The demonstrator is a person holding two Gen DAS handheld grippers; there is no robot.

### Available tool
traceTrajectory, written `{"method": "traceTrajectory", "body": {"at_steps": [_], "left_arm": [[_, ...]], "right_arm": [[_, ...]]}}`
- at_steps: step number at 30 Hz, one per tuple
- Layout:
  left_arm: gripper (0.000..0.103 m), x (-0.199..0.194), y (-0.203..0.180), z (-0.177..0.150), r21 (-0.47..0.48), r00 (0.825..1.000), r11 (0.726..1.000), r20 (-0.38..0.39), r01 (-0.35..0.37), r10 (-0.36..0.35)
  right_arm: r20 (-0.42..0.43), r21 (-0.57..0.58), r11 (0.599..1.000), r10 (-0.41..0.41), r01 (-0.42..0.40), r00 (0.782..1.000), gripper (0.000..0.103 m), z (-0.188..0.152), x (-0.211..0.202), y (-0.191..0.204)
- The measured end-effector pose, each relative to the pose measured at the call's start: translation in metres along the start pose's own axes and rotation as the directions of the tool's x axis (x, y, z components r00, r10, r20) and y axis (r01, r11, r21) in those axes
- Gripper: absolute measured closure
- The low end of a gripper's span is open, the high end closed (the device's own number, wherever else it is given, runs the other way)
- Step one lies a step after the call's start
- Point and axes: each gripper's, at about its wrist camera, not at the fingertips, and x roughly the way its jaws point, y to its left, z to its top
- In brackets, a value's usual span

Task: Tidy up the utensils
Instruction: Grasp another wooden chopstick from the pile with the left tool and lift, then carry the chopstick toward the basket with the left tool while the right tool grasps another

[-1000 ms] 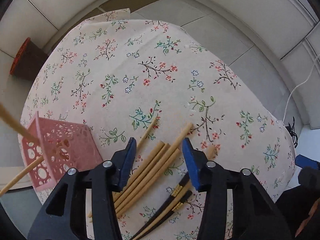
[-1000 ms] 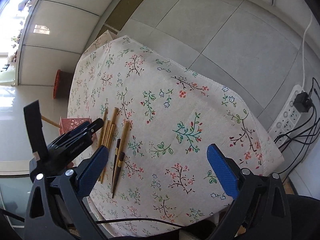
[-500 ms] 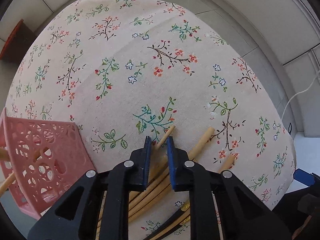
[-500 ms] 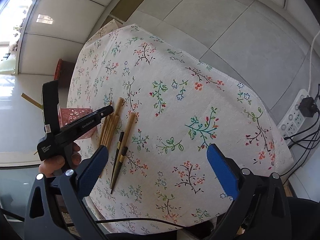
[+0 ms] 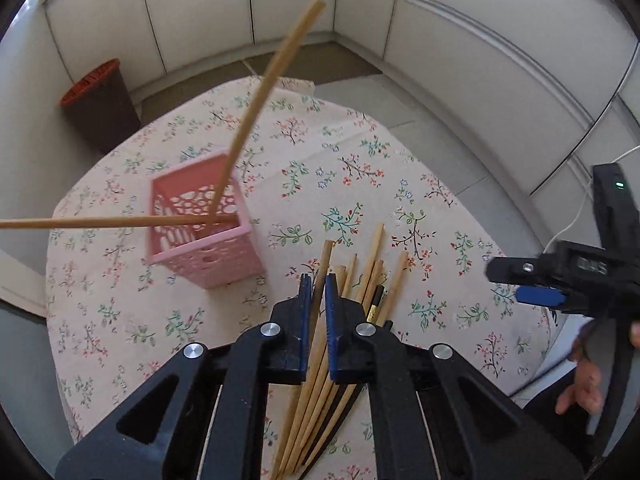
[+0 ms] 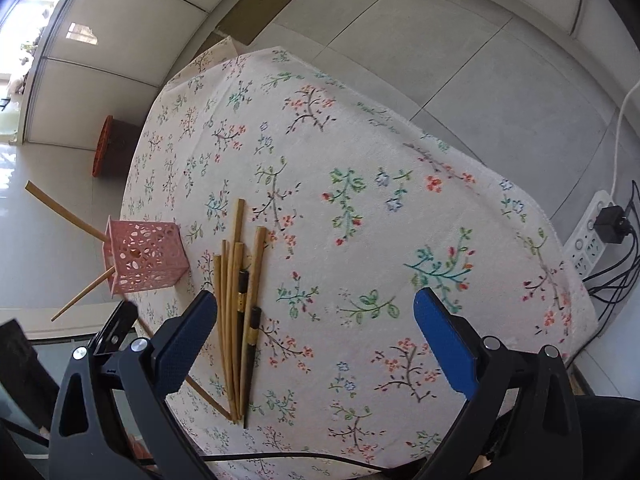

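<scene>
My left gripper [image 5: 318, 280] is raised above the table, its jaws closing tight on one wooden chopstick [image 5: 326, 252] that runs between the blue pads. Below it, several wooden chopsticks [image 5: 376, 264] and two dark ones with gold bands [image 6: 242, 296] lie in a pile on the floral tablecloth [image 6: 360, 160]. To the left of the pile stands a pink perforated basket [image 5: 208, 256] with two wooden chopsticks [image 5: 272, 76] leaning out of it. My right gripper [image 6: 316, 308] hovers open above the pile's right side with nothing between its fingers. In the left wrist view, the right gripper [image 5: 536, 296] is at the right.
A brown bin with a red rim [image 5: 100, 104] stands on the floor beyond the table. A power strip with cables [image 6: 588, 236] lies on the floor to the right. A person's hand [image 5: 584, 384] holds the right gripper. The cloth drops off at the table's edges.
The left gripper went from open over the pile to shut on one chopstick, then lifted it up. The basket now shows further in. The right gripper shifted slightly.
</scene>
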Motion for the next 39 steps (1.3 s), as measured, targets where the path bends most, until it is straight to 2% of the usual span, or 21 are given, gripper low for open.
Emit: {"method": "traceTrajectory", "body": {"at_steps": [2,5,7,11,13,16,18,23,28,33,39], "left_arm": [[0.097,-0.032,-0.002,-0.008,-0.01,0.998,1.0,0.065,0.002,-0.001],[0.098,-0.077,0.003,-0.037,-0.017,0.987,1.0,0.157,-0.016,0.019],[0.098,-0.097,0.006,-0.051,-0.028,0.978,0.999,0.205,-0.022,0.027],[0.099,-0.129,0.012,-0.067,-0.037,0.959,0.999,0.285,-0.006,0.016],[0.099,-0.139,0.015,-0.071,-0.044,0.948,0.999,0.317,0.0,0.014],[0.099,-0.155,0.019,-0.077,-0.053,0.935,0.999,0.354,0.008,0.012],[0.099,-0.163,0.021,-0.079,-0.061,0.926,0.998,0.376,0.013,0.011],[0.099,-0.175,0.023,-0.083,-0.091,0.917,0.996,0.399,0.023,0.015],[0.099,-0.186,0.02,-0.084,-0.109,0.911,0.994,0.411,0.019,0.028],[0.099,-0.203,0.01,-0.083,-0.117,0.898,0.993,0.438,0.012,0.04],[0.099,-0.222,-0.001,-0.076,-0.122,0.885,0.993,0.462,0.007,0.051]], "right_arm": [[-0.01,-0.006,1.0,-0.012,0.012,1.0,0.008,-0.001,0.01,0.015],[-0.042,-0.002,0.999,-0.042,0.042,0.998,0.018,-0.002,0.029,0.037],[-0.059,0.002,0.997,-0.083,0.083,0.995,0.035,-0.003,0.042,0.05],[-0.05,0.015,0.986,-0.166,0.167,0.985,0.056,-0.001,0.062,0.064],[-0.051,0.019,0.977,-0.21,0.211,0.976,0.071,0.0,0.071,0.068],[-0.044,0.049,0.968,-0.245,0.247,0.969,0.086,0.0,0.083,0.069],[-0.011,0.052,0.97,-0.239,0.239,0.971,0.093,0.002,0.083,0.07],[0.014,0.057,0.986,-0.161,0.159,0.987,0.095,0.006,0.076,0.057],[0.097,-0.044,0.994,-0.092,0.097,0.991,0.095,-0.005,0.03,0.059],[0.177,-0.177,0.984,0.001,0.031,0.984,0.095,-0.033,-0.034,0.071],[0.24,-0.303,0.953,0.108,-0.031,0.965,0.095,-0.059,-0.098,0.088]]}}
